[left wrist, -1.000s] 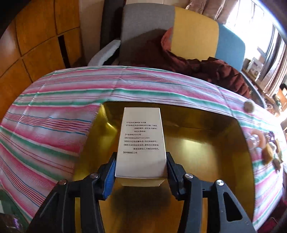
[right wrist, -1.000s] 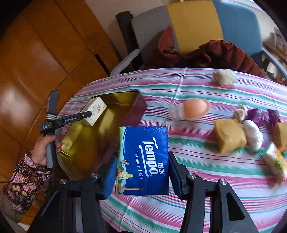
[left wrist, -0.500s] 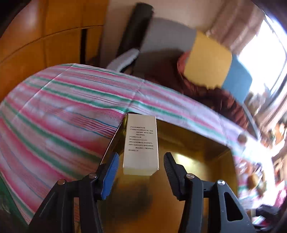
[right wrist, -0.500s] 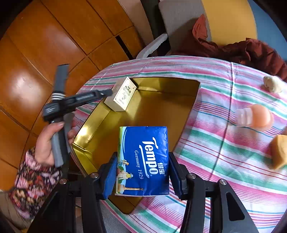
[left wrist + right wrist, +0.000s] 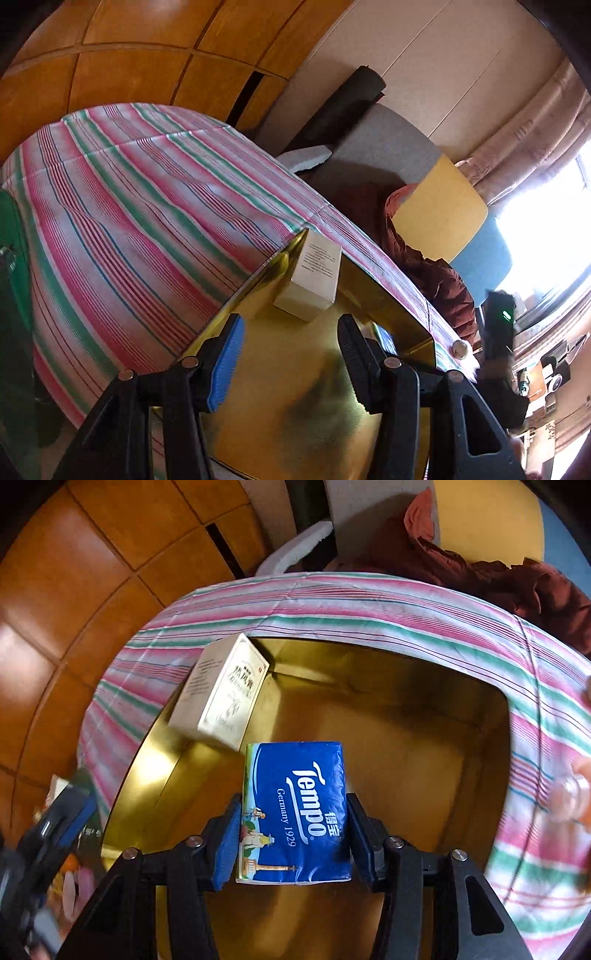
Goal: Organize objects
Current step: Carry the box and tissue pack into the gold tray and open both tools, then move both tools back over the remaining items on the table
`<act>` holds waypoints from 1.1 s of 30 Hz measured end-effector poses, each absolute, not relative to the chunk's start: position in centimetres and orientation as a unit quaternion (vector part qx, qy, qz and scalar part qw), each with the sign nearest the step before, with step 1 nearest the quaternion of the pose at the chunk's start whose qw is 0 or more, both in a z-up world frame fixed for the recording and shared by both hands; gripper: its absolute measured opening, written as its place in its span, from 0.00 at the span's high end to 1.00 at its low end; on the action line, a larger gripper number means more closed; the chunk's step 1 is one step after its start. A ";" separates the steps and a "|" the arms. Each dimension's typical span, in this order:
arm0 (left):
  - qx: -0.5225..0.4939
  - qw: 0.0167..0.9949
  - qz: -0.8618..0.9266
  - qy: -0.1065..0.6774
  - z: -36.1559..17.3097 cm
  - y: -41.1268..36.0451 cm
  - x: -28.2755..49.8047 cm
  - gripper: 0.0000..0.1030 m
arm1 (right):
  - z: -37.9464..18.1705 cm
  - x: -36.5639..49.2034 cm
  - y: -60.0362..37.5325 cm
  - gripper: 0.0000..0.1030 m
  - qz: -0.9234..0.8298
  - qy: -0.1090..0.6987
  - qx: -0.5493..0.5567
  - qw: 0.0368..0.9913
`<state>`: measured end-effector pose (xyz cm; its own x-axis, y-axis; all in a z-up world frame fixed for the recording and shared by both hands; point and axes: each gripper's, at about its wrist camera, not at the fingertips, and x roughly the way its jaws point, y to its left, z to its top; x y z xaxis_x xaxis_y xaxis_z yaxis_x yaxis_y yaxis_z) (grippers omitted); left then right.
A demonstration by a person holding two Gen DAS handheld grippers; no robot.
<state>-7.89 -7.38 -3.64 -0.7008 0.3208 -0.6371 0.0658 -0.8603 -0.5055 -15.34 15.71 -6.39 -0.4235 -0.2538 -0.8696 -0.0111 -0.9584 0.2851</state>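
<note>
A white carton with printed text rests in a corner of the gold tray, leaning on the tray wall. My left gripper stands open just short of it, nothing between its pads. In the right wrist view the same carton sits at the far left corner of the tray. My right gripper is shut on a blue Tempo tissue pack, held over the tray's near part. The left gripper shows blurred at the lower left.
A pink, green and white striped cloth covers the table around the tray. A grey, yellow and blue chair with a dark red garment stands behind. A pink-capped bottle lies on the cloth to the right. Wooden floor lies beyond.
The left gripper let go of the white carton, drew back and rolled, leaving the carton in the tray's corner. The right gripper carried the tissue pack left and down over the tray.
</note>
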 end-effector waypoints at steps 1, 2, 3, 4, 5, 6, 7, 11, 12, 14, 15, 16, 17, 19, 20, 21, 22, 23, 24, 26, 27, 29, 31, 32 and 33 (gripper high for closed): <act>-0.378 0.069 0.887 -0.256 -3.7 -7.6 -7.9 0.49 | -6.6 -16.0 15.5 0.49 -0.835 -0.125 0.532 0.066; -0.376 0.068 0.887 -0.260 -3.7 -7.9 -7.8 0.49 | -6.8 -16.7 15.4 0.49 -0.835 -0.128 0.533 0.056; -0.375 0.066 0.886 -0.264 -3.7 -8.1 -7.8 0.49 | -7.0 -17.2 15.3 0.49 -0.835 -0.133 0.531 0.048; -0.375 0.062 0.885 -0.269 -3.9 -8.4 -7.7 0.49 | -7.1 -17.8 15.5 0.49 -0.835 -0.144 0.530 0.039; -0.376 0.059 0.884 -0.272 -3.9 -8.6 -7.7 0.49 | -7.3 -18.4 15.5 0.48 -0.834 -0.155 0.529 0.032; -0.377 0.058 0.883 -0.274 -4.0 -8.8 -7.7 0.49 | -7.4 -18.9 15.5 0.46 -0.834 -0.167 0.526 0.027; -0.379 0.057 0.882 -0.274 -4.1 -8.9 -7.7 0.49 | -7.4 -19.4 15.6 0.45 -0.834 -0.179 0.522 0.025; -0.382 0.058 0.881 -0.272 -4.2 -9.0 -7.4 0.49 | -7.4 -19.9 15.7 0.28 -0.830 -0.243 0.500 0.044; -0.381 0.058 0.882 -0.271 -4.2 -9.0 -7.4 0.49 | -7.4 -19.8 15.7 0.26 -0.828 -0.253 0.498 0.055; -0.382 0.060 0.881 -0.272 -4.3 -8.8 -7.4 0.49 | -7.2 -19.2 15.4 0.26 -0.822 -0.251 0.505 0.078; -0.381 0.063 0.881 -0.273 -4.3 -8.7 -7.4 0.49 | -7.0 -18.6 15.3 0.26 -0.822 -0.246 0.507 0.086; -0.380 0.065 0.881 -0.272 -4.3 -8.5 -7.3 0.49 | -6.7 -18.1 15.2 0.26 -0.823 -0.241 0.506 0.093; -0.380 0.067 0.883 -0.269 -4.2 -8.3 -7.2 0.49 | -6.3 -17.6 15.2 0.26 -0.825 -0.238 0.503 0.099; -0.382 0.072 0.883 -0.263 -4.1 -7.7 -7.1 0.49 | -5.3 -16.4 15.4 0.26 -0.832 -0.230 0.494 0.105; -0.382 0.076 0.883 -0.261 -4.0 -7.4 -7.0 0.49 | -4.8 -15.8 15.5 0.26 -0.836 -0.228 0.487 0.110; -0.381 0.080 0.884 -0.259 -3.9 -7.1 -6.9 0.49 | -4.1 -15.1 15.7 0.26 -0.841 -0.224 0.479 0.113; -0.381 0.084 0.885 -0.255 -3.8 -6.7 -6.8 0.49 | -3.5 -14.4 15.9 0.26 -0.846 -0.218 0.472 0.115; -0.382 0.089 0.885 -0.250 -3.7 -6.2 -6.6 0.49 | -3.0 -13.9 16.1 0.26 -0.852 -0.212 0.465 0.115; -0.381 0.096 0.886 -0.245 -3.6 -5.7 -6.4 0.49 | -2.4 -13.2 16.2 0.26 -0.859 -0.203 0.457 0.115; -0.376 0.112 0.890 -0.234 -3.4 -4.8 -5.9 0.49 | -1.3 -11.8 16.7 0.24 -0.869 -0.187 0.443 0.115; -0.371 0.124 0.892 -0.226 -3.2 -4.2 -5.5 0.49 | -1.0 -11.0 17.1 0.24 -0.873 -0.182 0.438 0.115; -0.364 0.148 0.895 -0.210 -2.9 -3.0 -4.9 0.49 | -0.8 -9.8 17.9 0.24 -0.875 -0.178 0.435 0.114; -0.365 0.171 0.893 -0.199 -2.7 -1.7 -4.4 0.49 | -0.8 -8.8 18.9 0.24 -0.875 -0.180 0.435 0.108; -0.365 0.182 0.892 -0.193 -2.5 -1.1 -4.1 0.49 | -0.9 -8.2 19.5 0.24 -0.876 -0.179 0.436 0.101; -0.364 0.194 0.892 -0.186 -2.4 -0.4 -3.7 0.49 | -1.1 -7.8 20.0 0.24 -0.876 -0.179 0.437 0.096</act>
